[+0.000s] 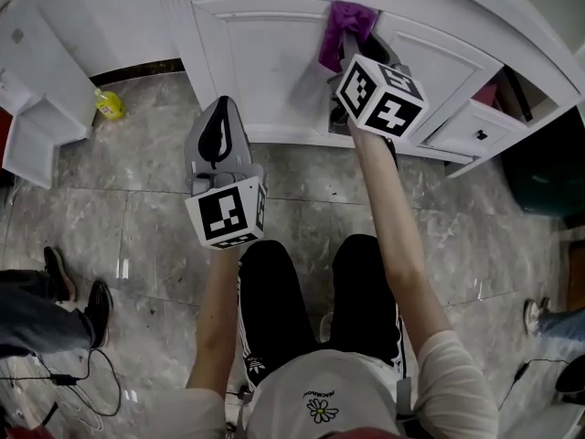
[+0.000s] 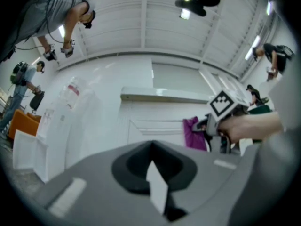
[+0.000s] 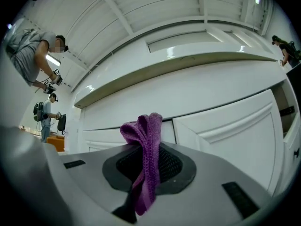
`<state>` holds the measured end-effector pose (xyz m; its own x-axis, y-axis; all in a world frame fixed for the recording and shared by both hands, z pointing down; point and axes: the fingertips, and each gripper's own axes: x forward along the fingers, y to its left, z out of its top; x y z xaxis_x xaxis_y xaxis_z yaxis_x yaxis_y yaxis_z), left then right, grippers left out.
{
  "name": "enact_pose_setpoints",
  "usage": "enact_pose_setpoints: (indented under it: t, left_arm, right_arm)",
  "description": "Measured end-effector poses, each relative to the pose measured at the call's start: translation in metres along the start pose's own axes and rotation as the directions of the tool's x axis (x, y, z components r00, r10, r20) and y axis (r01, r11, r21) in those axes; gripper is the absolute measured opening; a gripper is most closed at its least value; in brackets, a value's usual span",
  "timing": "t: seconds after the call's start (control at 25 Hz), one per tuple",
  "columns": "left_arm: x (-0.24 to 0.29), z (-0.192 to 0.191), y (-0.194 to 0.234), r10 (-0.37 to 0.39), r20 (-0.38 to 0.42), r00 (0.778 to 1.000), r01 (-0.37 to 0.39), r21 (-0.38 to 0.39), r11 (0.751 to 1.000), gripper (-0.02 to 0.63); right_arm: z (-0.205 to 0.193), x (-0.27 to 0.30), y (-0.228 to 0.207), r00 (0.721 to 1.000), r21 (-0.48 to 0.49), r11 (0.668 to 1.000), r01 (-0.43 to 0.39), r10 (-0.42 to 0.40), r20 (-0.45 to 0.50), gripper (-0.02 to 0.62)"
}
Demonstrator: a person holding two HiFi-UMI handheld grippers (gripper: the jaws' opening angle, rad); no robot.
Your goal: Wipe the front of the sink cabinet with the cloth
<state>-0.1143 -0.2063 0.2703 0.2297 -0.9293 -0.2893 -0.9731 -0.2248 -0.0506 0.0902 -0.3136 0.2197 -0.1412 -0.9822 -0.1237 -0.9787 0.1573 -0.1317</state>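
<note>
The purple cloth (image 1: 344, 27) is bunched against the white sink cabinet's front (image 1: 265, 62), at the seam between two door panels. My right gripper (image 1: 347, 44) is shut on it and held up at the cabinet. In the right gripper view the cloth (image 3: 146, 145) hangs pinched between the closed jaws of the right gripper (image 3: 148, 161), close to the door panels (image 3: 225, 126). My left gripper (image 1: 219, 110) hovers lower left, away from the cabinet, jaws together and holding nothing. The left gripper view shows the cloth (image 2: 194, 132) and the right gripper's cube ahead.
A yellow bottle (image 1: 110, 105) stands on the grey tile floor by the cabinet's left end. A white drawer (image 1: 471, 131) sticks out at the right, beside a dark bin (image 1: 548, 172). A bystander's shoes (image 1: 78, 291) and cables lie at lower left.
</note>
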Motion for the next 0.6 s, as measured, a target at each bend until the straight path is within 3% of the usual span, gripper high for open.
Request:
enact_pose_setpoints:
  t: [0.4,0.6]
  left_arm:
    - [-0.006,0.005,0.007,0.01,-0.005,1.0,-0.01,0.038,0.999,0.005]
    - [-0.009,0.001,0.015,0.024,-0.008,1.0,-0.023,0.028,0.999,0.005]
  right_arm:
    - [-0.001,-0.006,-0.016,1.0,0.03,0.999,0.03,-0.029,-0.008,0.051]
    - [-0.002,-0.016,0.016,0.998,0.014,0.998,-0.061,0.061,-0.003,0.051]
